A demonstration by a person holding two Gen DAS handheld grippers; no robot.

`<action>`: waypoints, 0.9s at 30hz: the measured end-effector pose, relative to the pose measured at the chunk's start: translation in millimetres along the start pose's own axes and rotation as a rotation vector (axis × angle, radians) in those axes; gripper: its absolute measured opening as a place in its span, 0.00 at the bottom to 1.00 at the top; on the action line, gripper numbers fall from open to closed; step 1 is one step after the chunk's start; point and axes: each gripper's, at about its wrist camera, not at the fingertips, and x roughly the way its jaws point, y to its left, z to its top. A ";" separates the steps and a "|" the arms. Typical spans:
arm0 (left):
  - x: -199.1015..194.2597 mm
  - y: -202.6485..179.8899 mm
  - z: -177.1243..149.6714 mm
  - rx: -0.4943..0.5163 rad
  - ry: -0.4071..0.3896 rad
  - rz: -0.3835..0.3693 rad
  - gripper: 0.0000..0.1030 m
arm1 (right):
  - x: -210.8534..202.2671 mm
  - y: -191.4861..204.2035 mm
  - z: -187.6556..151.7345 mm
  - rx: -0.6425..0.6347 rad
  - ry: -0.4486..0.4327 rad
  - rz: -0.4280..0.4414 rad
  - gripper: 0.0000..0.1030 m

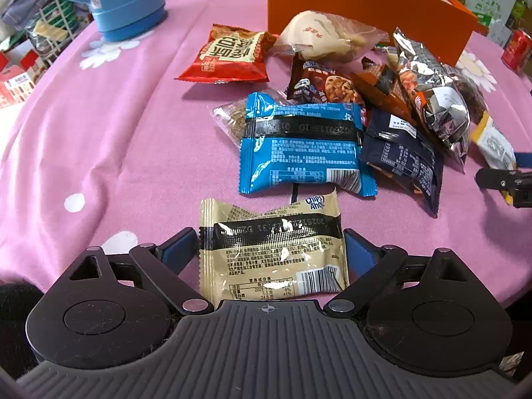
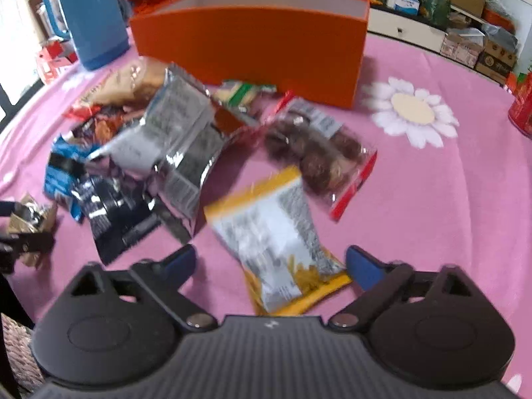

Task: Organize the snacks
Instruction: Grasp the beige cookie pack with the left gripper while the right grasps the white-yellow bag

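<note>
**Snacks still piled on the table, box not yet loaded as far as can be seen**

Left wrist view: the left gripper [image 1: 272,249] stands spread wide, its blue-padded fingers on either side of a beige foil Chips Ahoy cookie packet [image 1: 271,249] lying flat on the pink flowered tablecloth [image 1: 99,133]. The pads look just beside the packet's edges rather than pressing them, so I judge it released, about to pinch. Farther off lie a blue foil snack packet [image 1: 304,148], a red crinkled snack bag [image 1: 224,55], a dark navy wrapper [image 1: 404,153] and a silver foil bag [image 1: 432,93], heaped near the tall orange cardboard box [image 1: 365,10]. A blue plastic thermos jug [image 1: 119,0] stands far left.

Right wrist view: this picture is blurred. The right gripper [image 2: 271,262] is also spread apart, holding nothing, with a yellow-and-white snack packet [image 2: 276,239] between its fingers on the cloth. A clear bag of brown round pastries [image 2: 316,153] lies just beyond, and the silver bag to the left.

The box interior is hidden, so what it holds cannot be told. Judging by the heap outside, most of the sorting remains.
</note>
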 end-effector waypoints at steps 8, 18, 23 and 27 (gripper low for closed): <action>0.9 -0.1 -0.6 0.003 -0.004 0.003 0.75 | -16.3 5.0 -5.6 0.153 -0.039 -0.007 0.88; -4.1 -1.1 -1.3 0.015 -0.041 -0.006 0.51 | 2.5 11.8 4.5 0.100 -0.070 -0.096 0.58; -12.0 0.0 1.7 0.011 -0.041 -0.031 0.27 | -10.2 3.1 1.7 0.132 -0.075 -0.068 0.42; -28.5 9.3 -1.3 -0.024 -0.062 -0.064 0.27 | -33.1 -0.9 -6.2 0.182 -0.090 -0.039 0.40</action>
